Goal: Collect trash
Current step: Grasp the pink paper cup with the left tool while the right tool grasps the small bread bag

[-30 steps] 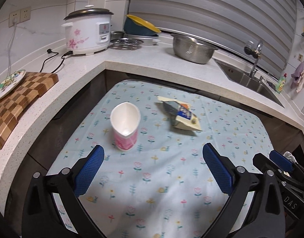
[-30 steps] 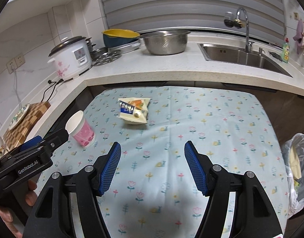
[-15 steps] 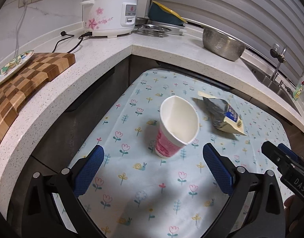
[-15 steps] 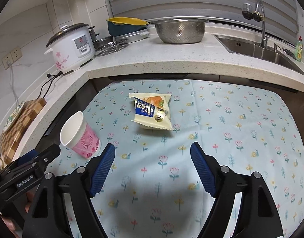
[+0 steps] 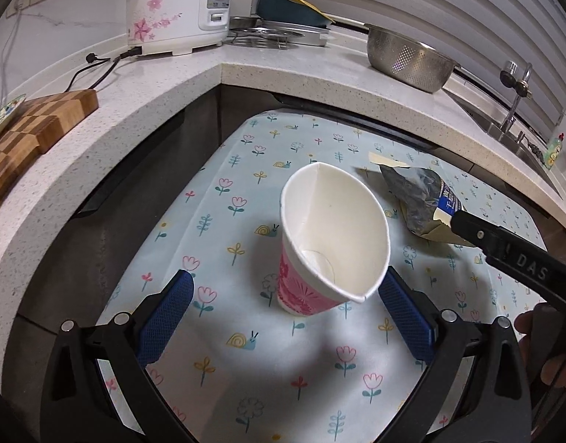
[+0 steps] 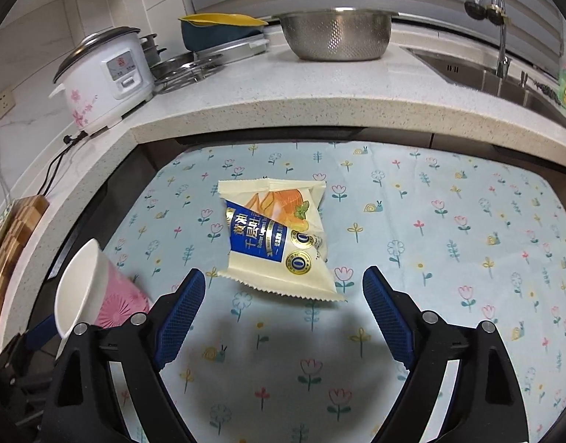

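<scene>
Opening right gripper (image 6: 284, 304) — wrapper (image 6: 279, 238) ahead, cup (image 6: 94, 288) beside

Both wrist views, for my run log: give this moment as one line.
task: collect trash | left gripper: open, at paper cup | right gripper: opening, before snack wrapper | held: nothing
</scene>
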`<state>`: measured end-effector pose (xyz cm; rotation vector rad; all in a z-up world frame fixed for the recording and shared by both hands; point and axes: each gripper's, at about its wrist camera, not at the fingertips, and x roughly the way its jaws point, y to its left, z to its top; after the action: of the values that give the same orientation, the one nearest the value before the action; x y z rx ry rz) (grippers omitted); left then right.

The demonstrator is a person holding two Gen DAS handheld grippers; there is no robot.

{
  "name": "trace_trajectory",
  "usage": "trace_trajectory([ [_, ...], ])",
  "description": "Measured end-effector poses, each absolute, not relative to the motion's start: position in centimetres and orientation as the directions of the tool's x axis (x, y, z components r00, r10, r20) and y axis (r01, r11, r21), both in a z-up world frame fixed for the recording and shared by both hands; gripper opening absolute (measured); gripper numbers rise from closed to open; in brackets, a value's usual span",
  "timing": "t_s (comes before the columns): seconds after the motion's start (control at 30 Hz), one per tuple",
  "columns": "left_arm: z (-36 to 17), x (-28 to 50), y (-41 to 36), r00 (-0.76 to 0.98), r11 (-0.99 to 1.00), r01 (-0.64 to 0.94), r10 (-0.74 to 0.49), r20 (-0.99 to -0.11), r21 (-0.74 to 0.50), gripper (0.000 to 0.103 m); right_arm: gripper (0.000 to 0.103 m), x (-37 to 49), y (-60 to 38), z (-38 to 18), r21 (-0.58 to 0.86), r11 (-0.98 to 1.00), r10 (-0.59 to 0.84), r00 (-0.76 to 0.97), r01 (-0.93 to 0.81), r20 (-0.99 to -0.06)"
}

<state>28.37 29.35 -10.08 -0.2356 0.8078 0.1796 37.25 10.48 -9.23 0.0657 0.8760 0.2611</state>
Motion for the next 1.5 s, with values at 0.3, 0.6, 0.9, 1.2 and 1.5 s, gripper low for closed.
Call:
trace_trajectory([
  [0.3, -11.2, 29.9, 30.1, 0.669, 0.955, -0.24, 0.033, -0.743, -0.173, 0.074, 0.084, 39.8, 11.4, -11.6, 0.167, 0.969, 0.244, 0.578, -0.184, -0.779],
  [0.6, -11.1, 29.9, 29.5, 0.666, 0.961, -0.212, 0.008, -0.746, -0.178, 0.044, 0.055, 38.5, 10.0, -12.1, 0.187, 0.968, 0.248, 0.577, -0.164, -0.778],
  [0.9, -9.2, 28.1, 27.6, 0.692, 0.967, -0.174, -0.014, -0.721, -0.186, 0.042, 0.011, 36.5, 8.0, -10.7, 0.198, 0.967, 0.253, 0.573, -0.158, -0.78],
  [1.2, -6.9, 25.9, 24.6, 0.715, 0.971, -0.127, -0.052, -0.697, -0.203, 0.041, 0.007, 32.4, 4.7, -8.5, 0.204, 0.967, 0.256, 0.606, -0.155, -0.753],
  [1.5, -5.0, 23.4, 20.0, 0.726, 0.977, -0.059, -0.098, -0.681, -0.203, 0.041, 0.007, 27.8, -0.4, -5.6, 0.22, 0.968, 0.244, 0.652, -0.12, -0.718],
])
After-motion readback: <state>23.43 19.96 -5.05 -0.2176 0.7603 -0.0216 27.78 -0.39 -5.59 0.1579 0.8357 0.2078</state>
